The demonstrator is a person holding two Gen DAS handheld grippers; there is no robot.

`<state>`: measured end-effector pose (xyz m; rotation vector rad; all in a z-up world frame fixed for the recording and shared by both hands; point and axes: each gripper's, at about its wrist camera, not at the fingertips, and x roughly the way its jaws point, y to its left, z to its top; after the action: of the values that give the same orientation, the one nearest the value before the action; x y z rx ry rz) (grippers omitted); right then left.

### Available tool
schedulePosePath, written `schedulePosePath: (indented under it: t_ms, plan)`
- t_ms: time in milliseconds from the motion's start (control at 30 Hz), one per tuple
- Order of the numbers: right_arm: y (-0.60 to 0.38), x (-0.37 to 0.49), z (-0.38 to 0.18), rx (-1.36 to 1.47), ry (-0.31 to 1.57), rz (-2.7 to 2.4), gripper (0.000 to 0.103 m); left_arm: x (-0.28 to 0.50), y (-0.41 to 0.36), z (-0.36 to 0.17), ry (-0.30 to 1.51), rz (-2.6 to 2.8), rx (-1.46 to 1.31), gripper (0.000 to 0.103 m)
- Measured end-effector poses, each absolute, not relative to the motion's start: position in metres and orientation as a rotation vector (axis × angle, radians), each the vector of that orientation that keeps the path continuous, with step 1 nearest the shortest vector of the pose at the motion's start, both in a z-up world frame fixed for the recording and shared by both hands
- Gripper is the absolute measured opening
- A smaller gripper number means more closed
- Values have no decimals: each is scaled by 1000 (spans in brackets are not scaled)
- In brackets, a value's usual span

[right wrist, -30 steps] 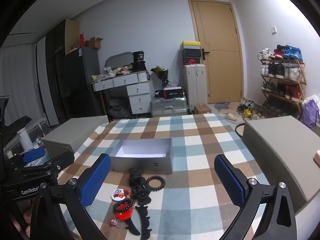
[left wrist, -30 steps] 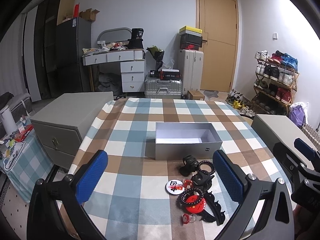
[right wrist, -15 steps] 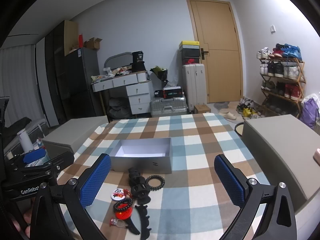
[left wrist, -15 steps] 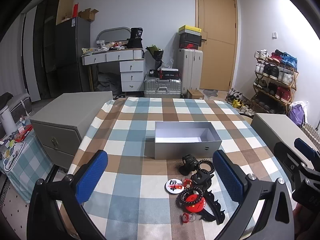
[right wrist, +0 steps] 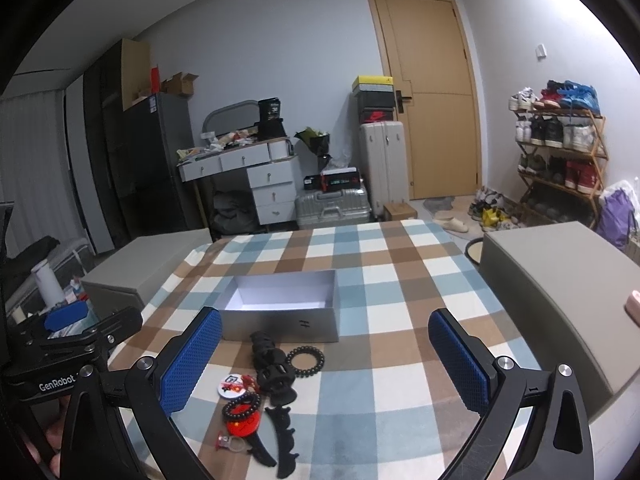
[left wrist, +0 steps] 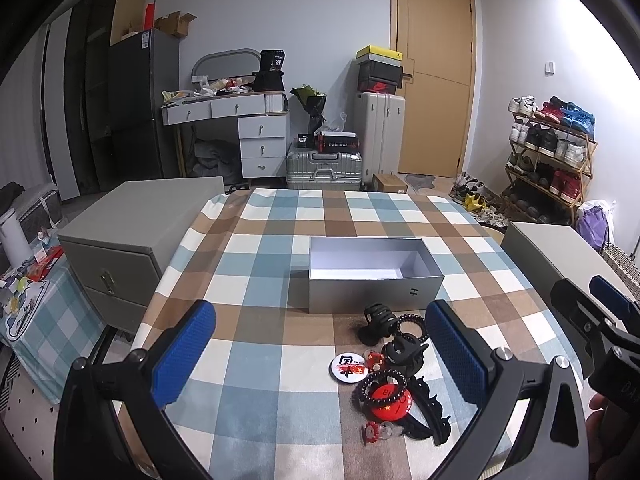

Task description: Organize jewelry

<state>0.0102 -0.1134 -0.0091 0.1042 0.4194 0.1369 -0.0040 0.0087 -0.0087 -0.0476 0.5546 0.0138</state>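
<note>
Both the left claw (left wrist: pixel 316 344) and right claw (right wrist: pixel 326 348) hang spread apart and empty above the checked desk (left wrist: pixel 256 248), where hair clips, bead bracelets and what look like badges (left wrist: pixel 394 372) lie clustered just in front of the open grey box (left wrist: pixel 372 296).

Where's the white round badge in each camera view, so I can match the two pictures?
Left wrist: white badge low, right of centre, left of the black clips.
Right wrist: white badge low, left of centre, just inside the blue left pad.
Shared landmark: the grey box behind it.

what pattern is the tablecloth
The checked cloth tablecloth is a plaid of blue, brown and white squares, clearest in the left wrist view.
</note>
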Motion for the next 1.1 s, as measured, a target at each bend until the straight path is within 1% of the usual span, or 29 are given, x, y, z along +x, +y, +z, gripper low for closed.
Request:
schedulePosePath:
  t_ms: [533,867,1100]
  plan:
    - [-109,13,-15,86,424,151,103,0,8,-11,573,15,-35,102]
    - [-80,48,-50,30,515,280,103,13,39,-42,632,76,-69,102]
    - [-55,88,-81,-15,617,366,102,24,56,-67,688,86,-115,102]
